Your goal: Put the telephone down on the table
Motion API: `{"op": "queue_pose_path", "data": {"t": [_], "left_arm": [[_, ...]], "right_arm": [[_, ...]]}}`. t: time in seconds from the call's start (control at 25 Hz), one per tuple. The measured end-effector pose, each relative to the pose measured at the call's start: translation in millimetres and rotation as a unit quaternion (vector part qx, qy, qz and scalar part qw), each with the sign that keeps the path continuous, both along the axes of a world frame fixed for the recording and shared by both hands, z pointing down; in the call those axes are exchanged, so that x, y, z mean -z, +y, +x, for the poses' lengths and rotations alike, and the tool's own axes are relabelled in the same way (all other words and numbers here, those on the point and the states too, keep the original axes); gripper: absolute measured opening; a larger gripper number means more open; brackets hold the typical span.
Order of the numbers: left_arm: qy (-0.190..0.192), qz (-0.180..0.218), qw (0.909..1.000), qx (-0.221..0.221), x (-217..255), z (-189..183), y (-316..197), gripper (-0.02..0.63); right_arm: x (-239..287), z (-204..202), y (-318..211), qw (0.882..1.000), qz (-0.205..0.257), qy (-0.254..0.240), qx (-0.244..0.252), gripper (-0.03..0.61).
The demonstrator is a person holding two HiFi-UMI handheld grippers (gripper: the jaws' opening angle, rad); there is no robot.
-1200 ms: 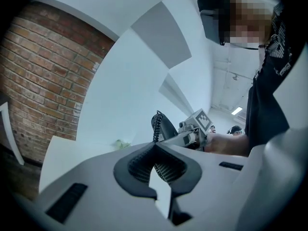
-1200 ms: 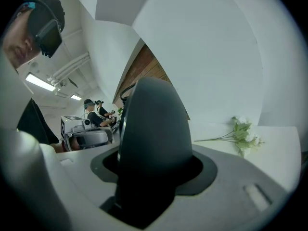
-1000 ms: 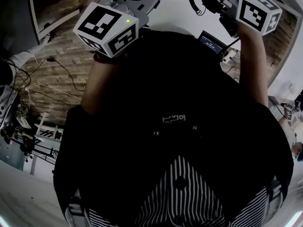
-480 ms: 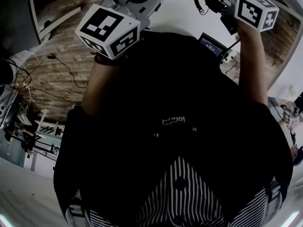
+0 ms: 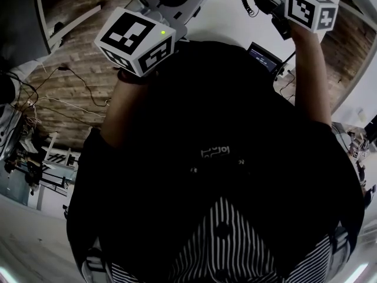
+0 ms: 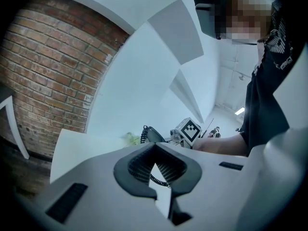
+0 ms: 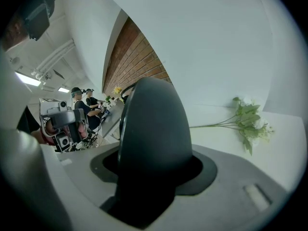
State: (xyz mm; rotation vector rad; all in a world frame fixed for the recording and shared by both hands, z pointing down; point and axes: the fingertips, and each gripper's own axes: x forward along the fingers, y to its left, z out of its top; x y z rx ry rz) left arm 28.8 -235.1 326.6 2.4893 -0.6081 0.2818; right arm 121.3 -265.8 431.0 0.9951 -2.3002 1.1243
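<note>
Overhead, both arms (image 5: pixel 309 81) stretch over the white counter (image 5: pixel 227 16); the left hand-held gripper (image 6: pixel 155 150), in its own view, is closed on nothing, the telephone (image 6: pixel 153 134) ahead to its right; the right hand-held gripper (image 7: pixel 154 165), in its view, clamps the telephone lengthwise along its jaws.

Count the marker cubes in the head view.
2. The left cube sits at upper left on the left gripper. The right cube sits at upper right on the right gripper, which holds the telephone. None looks hidden.
</note>
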Motion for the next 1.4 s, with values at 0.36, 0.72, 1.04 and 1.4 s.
{"op": "queue_pose_path", "data": {"t": [0.36,0.72,1.04,1.4], "left_arm": [[-0.008,-0.007,0.9999,0.006,-7.5,-5.4,2.9,0.008],[-0.012,-0.010,0.9997,0.020,-9.6,-21.2,-3.1,0.008],[-0.013,-0.015,0.9997,0.017,-19.7,-23.5,-0.8,0.008],[-0.014,-0.014,0.9997,0.011,-21.2,-17.3,-0.7,0.009]], "right_arm": [[-53.6,5.5,5.5,0.998,-0.037,0.043,0.007,0.273],[-113.1,3.2,20.1,0.993,-0.081,0.088,0.011,0.273],[-172.5,22.1,34.5,0.984,-0.125,0.128,-0.005,0.273],[-197.1,32.0,37.1,0.979,-0.126,0.160,-0.014,0.273]]}}
